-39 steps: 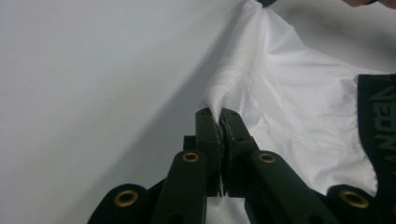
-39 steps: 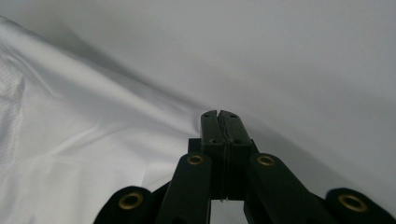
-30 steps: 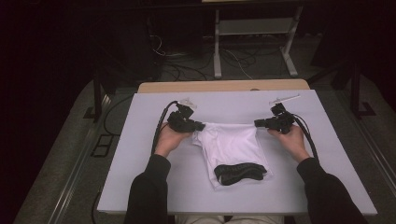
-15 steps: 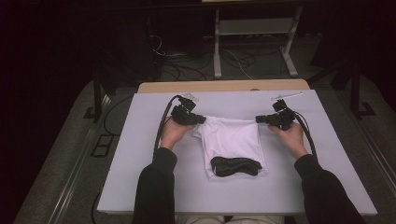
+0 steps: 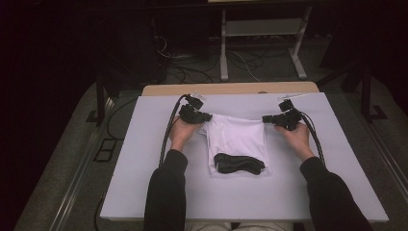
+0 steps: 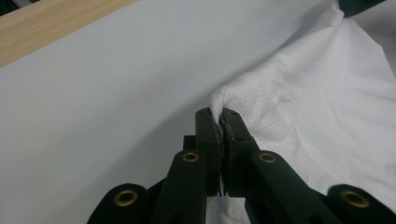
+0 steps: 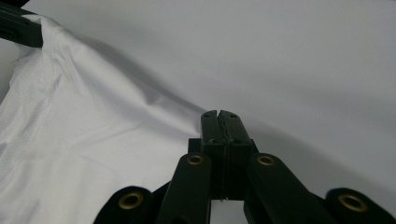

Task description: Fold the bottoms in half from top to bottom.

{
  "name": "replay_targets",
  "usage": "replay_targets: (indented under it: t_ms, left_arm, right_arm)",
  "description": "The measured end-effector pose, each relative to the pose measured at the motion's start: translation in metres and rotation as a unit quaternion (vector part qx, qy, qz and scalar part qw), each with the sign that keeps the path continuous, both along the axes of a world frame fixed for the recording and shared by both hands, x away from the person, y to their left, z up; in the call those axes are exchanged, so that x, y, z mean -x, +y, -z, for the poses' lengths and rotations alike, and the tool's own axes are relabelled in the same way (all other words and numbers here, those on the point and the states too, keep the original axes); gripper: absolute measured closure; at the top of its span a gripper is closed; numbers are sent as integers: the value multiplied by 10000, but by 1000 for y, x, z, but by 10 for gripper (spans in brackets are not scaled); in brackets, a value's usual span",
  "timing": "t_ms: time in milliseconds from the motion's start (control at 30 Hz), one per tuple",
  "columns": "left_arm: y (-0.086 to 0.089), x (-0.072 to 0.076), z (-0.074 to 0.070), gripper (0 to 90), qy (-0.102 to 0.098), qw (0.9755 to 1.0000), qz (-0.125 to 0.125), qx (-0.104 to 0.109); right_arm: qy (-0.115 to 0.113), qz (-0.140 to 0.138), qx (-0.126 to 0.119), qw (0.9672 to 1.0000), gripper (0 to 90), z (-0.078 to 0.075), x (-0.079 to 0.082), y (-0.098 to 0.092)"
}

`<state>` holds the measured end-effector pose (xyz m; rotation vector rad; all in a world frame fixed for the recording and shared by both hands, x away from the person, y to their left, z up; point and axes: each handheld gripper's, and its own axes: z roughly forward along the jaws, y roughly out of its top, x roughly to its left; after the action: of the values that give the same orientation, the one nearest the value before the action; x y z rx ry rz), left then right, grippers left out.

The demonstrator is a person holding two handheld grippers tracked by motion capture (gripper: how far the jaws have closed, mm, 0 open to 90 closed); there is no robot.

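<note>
A white mesh garment (image 5: 238, 139) lies flat in the middle of the table, with a black fabric part (image 5: 239, 163) lying on its near end. Its far edge is stretched between my two grippers. My left gripper (image 5: 206, 117) is shut on the far left corner, and the white mesh (image 6: 247, 93) bunches up out of its closed jaws (image 6: 219, 114). My right gripper (image 5: 266, 119) is shut on the far right corner. In the right gripper view the cloth (image 7: 93, 140) runs taut into its closed jaws (image 7: 220, 114).
The table has a pale cover (image 5: 144, 163), and a wooden strip (image 5: 231, 89) shows along its far edge. Cables trail from both grippers over the cover. Behind the table, a white metal stand (image 5: 260, 29) and loose cables are on the dark floor.
Both grippers have drawn the garment's far edge away from the person, the left one also shifting inward. The cloth and its black part slid along and now lie narrower and flatter.
</note>
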<state>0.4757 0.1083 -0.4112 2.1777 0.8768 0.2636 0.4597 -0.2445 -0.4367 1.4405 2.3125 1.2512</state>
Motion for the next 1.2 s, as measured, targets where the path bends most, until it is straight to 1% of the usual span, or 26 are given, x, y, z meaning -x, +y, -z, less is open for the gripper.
replay_targets:
  t_ms: [133,200,300,333,433,500,567,633,667,700,733,800,833,867,900,933,967,1033,1067,1133,1200]
  left_arm:
    - [-1,-3,1,858,-40,10000,-68,-35]
    - [-1,-4,1,858,-94,9999,-100,-56]
    - [-1,-5,-1,858,-96,9998,-151,-4]
    - [-1,-6,-1,857,-100,9998,-142,-40]
    - [-2,-9,-3,857,-95,9998,-165,-44]
    - [-3,-11,-5,857,-122,9998,-170,-72]
    - [-3,-13,-6,856,-166,9997,-161,-100]
    - [-2,-15,-5,855,-143,9997,-168,-52]
    - [-2,-16,-5,852,-136,9998,-168,10]
    - [-1,-17,-4,845,-92,9997,-208,94]
    - [1,-18,-2,825,53,9993,-316,213]
    - [2,-18,1,724,176,9984,-403,354]
    - [2,-17,2,664,175,9982,-439,375]
    - [2,-16,4,590,185,9979,-513,349]
    - [2,-15,5,492,142,9979,-549,319]
    - [2,-13,6,433,80,9974,-625,336]
    - [3,-11,6,393,106,9963,-689,496]
    - [7,-11,7,315,288,9935,-740,817]
    - [9,-10,7,276,317,9928,-731,894]
    - [11,-8,6,171,298,9927,-701,935]
    - [12,-6,5,88,398,9922,-664,977]
  right_arm:
    - [-24,53,0,10000,885,0,-4,1]
    - [-34,41,-1,10000,885,-1,-7,1]
    - [-79,64,36,9999,885,-3,-10,3]
    - [-82,80,41,9999,885,-4,-11,3]
    - [-102,92,54,9999,885,-6,-14,5]
    - [-116,118,76,9998,885,-6,-16,6]
    - [-130,152,41,9998,885,-7,-18,5]
    - [-132,179,28,9997,884,-6,-20,5]
    - [-121,184,23,9998,884,-5,-21,4]
    - [-104,190,1,9998,876,-4,-22,4]
    - [-60,186,-33,9998,870,-3,-22,3]
    - [-43,207,-164,9996,793,-1,-23,1]
    - [-34,203,-246,9995,759,-1,-23,-1]
    - [-56,191,-275,9994,719,-1,-22,-2]
    - [-103,192,-281,9994,665,-2,-20,-3]
    - [-140,179,-267,9994,618,-3,-19,-3]
    - [-193,162,-226,9994,558,-4,-18,-3]
    - [-249,109,-214,9994,460,-6,-14,-4]
    - [-255,84,-236,9994,413,-8,-13,-4]
    - [-292,13,-278,9992,360,-11,-10,-6]
    - [-319,-25,-255,9992,293,-14,-7,-6]
